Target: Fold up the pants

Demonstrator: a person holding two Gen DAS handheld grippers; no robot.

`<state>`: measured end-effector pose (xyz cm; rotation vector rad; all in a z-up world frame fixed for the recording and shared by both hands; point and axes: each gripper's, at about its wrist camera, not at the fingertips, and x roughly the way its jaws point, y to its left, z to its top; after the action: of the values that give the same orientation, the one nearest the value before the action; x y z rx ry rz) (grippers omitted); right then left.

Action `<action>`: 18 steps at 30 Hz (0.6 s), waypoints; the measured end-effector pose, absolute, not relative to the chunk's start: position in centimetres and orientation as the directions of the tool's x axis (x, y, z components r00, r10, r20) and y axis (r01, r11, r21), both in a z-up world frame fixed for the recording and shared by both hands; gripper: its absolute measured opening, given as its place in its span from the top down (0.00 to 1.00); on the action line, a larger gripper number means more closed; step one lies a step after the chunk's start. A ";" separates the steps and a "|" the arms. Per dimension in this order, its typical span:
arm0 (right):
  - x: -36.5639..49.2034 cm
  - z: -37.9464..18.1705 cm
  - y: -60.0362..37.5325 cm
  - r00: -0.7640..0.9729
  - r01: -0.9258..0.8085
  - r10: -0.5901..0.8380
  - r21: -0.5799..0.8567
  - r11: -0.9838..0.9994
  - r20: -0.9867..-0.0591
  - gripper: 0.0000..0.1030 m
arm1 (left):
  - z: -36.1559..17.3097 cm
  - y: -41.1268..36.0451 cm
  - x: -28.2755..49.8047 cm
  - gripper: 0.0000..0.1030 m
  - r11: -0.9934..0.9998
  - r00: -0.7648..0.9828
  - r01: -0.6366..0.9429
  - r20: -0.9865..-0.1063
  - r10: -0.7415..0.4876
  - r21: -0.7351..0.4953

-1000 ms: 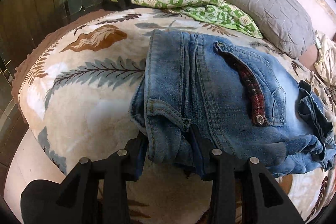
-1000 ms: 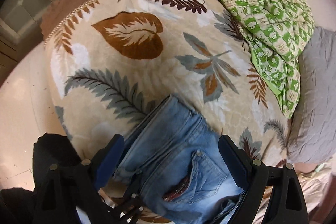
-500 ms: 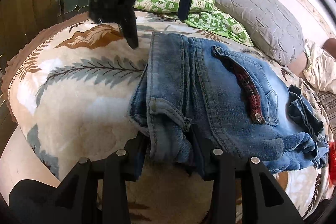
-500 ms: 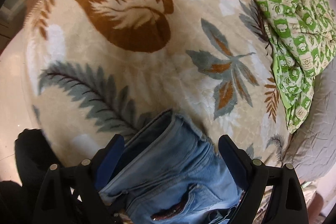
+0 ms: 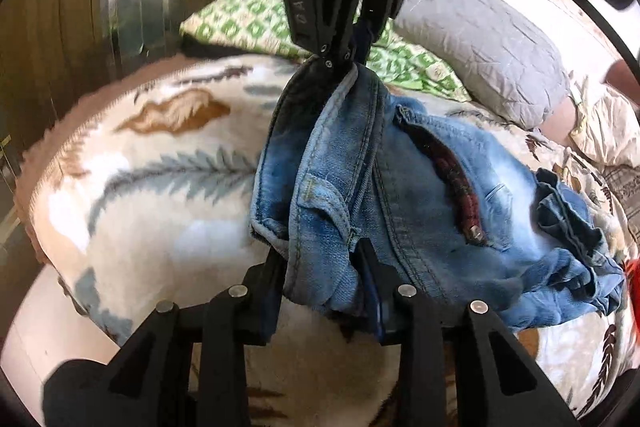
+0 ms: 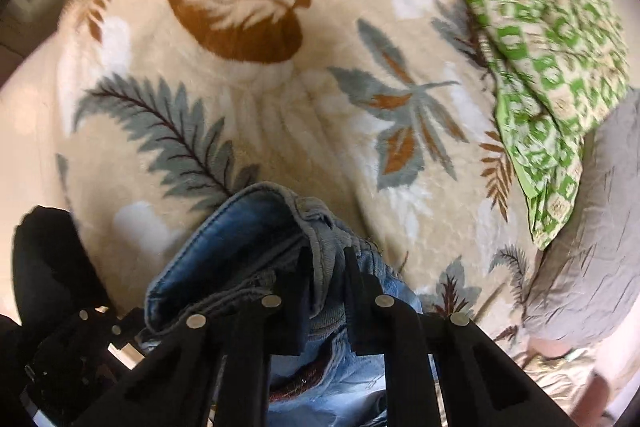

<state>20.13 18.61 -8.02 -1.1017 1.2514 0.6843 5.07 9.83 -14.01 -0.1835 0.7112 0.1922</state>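
Your right tool (image 5: 340, 61) is closing onto the far edge of the jeans (image 5: 420, 195); its jaws come down steeply from above and already pinch a bunched ridge of denim, which rises toward them in a peak. Your left tool (image 5: 320, 275) is closing too, with the near edge of the thick folded bundle, belt loop and all, pressed between its jaws. In the right wrist view the right tool (image 6: 324, 279) shows the same hemmed layers wedged between its jaws.

The jeans lie partly folded on the leaf-patterned blanket (image 5: 132, 195) on the bed, pocket side up, with a loose crumpled end trailing off to the right. Beyond them sit a green checked quilt (image 5: 248, 19) and a grey pillow (image 5: 488, 51).

Judging by the stacked seams, this denim is heavy and fairly stiff, yet still floppy, and not slippery. Take hold where layers are thickest, at hems and seams, catching every layer, or the lower ones may sag free when you lift.
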 end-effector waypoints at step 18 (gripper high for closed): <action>22.6 1.9 -9.2 0.276 -0.640 0.378 0.124 0.759 -0.884 0.87 | -6.1 -6.1 3.9 0.67 0.972 0.870 0.126 -0.494 -0.011 0.200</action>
<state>22.56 -9.17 1.94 -0.2778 1.0938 0.6948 3.86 -6.12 -6.07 0.2303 0.5124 -0.0720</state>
